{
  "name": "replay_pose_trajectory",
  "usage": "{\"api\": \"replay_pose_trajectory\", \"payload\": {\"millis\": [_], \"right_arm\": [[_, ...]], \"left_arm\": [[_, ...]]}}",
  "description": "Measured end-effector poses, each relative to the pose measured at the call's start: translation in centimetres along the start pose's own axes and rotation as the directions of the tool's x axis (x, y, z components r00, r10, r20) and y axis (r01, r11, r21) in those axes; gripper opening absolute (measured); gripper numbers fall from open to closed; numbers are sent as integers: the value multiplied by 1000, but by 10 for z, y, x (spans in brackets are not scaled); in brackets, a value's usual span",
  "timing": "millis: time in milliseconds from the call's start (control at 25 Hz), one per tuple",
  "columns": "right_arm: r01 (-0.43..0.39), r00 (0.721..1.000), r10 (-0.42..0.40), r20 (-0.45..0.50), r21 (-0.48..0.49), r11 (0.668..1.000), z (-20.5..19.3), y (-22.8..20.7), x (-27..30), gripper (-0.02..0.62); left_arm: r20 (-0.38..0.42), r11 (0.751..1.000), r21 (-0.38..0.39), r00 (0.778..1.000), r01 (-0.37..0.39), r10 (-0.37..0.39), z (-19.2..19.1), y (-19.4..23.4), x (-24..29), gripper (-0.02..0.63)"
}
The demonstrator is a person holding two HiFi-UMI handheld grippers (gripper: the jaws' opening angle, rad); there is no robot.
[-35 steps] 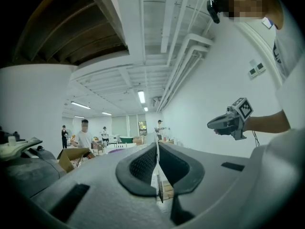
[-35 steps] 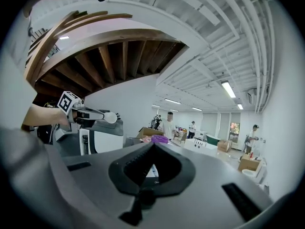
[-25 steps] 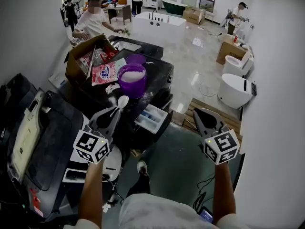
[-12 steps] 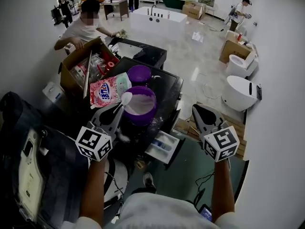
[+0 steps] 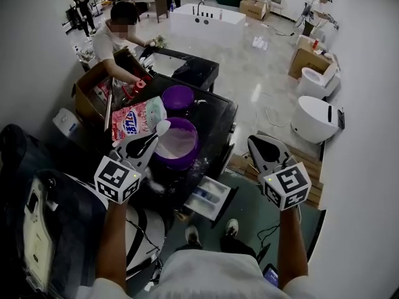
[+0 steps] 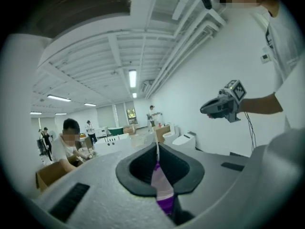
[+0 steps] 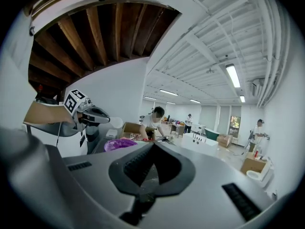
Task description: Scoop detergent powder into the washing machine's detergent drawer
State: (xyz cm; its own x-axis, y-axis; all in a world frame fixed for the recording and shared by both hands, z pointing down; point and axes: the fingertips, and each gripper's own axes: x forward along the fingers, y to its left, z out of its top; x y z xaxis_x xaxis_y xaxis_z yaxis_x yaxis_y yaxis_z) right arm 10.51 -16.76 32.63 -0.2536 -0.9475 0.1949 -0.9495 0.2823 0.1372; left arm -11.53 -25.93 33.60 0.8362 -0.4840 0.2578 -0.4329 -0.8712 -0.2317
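My left tool (image 5: 151, 139) is matt grey plastic; its white-and-purple plastic scoop (image 5: 163, 128) looks smooth. The round purple plastic tub (image 5: 182, 162) is glossy, its white powder (image 5: 176, 142) fine and matt. The pink detergent bag (image 5: 138, 117) is shiny film, the brown box (image 5: 87, 95) dull cardboard.

Tub (image 5: 176, 143) on washing machine (image 5: 218, 114), bag (image 5: 138, 118) at its left, drawer (image 5: 211, 198) before it

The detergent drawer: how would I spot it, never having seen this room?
Find the black washing machine in the middle. Below the purple tub of white powder on its top, the pale drawer juts out, the only open tray with compartments.
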Motion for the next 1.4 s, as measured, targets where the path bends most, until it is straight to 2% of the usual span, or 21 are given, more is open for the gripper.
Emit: {"api": "replay_pose_trajectory", "payload": {"millis": [80,160,280,360,600,880,960,1080,1320,1400], "right_arm": [[-21,1000,21,-2,-4,1000,-1,-4,3,-3],[-42,999,42,-10,-1,999,-5,-9,8,-3],[-66,997,67,-24,10,998,-14,-14,18,-3],[-79,996,79,-30,20,997,-19,-17,25,-3],[-117,991,119,-58,35,992,-32,-11,54,-3],[-123,988,126,-93,37,992,-42,-5,85,-3],[-121,987,124,-102,38,992,-43,-7,91,-3],[-119,986,123,-116,39,992,-47,-11,99,-3],[-113,983,118,-140,47,993,-58,-15,108,-3],[-113,983,119,-143,49,992,-59,-15,110,-3]], "left_arm": [[-68,996,81,997,36,-31,-1,-2,13,15],[-133,989,125,989,79,-62,-6,-4,28,15],[-208,979,137,970,153,-123,-18,-7,50,15],[-273,971,138,950,196,-153,-31,-8,62,15],[-451,935,190,873,300,-188,-63,-10,85,15],[-612,858,212,748,468,-257,-93,-11,106,15],[-641,843,218,724,491,-255,-99,-8,113,15],[-664,833,206,699,514,-267,-105,-6,123,15],[-688,798,199,660,570,-300,-118,-15,135,15],[-688,787,195,654,585,-315,-119,-18,136,15]]}}
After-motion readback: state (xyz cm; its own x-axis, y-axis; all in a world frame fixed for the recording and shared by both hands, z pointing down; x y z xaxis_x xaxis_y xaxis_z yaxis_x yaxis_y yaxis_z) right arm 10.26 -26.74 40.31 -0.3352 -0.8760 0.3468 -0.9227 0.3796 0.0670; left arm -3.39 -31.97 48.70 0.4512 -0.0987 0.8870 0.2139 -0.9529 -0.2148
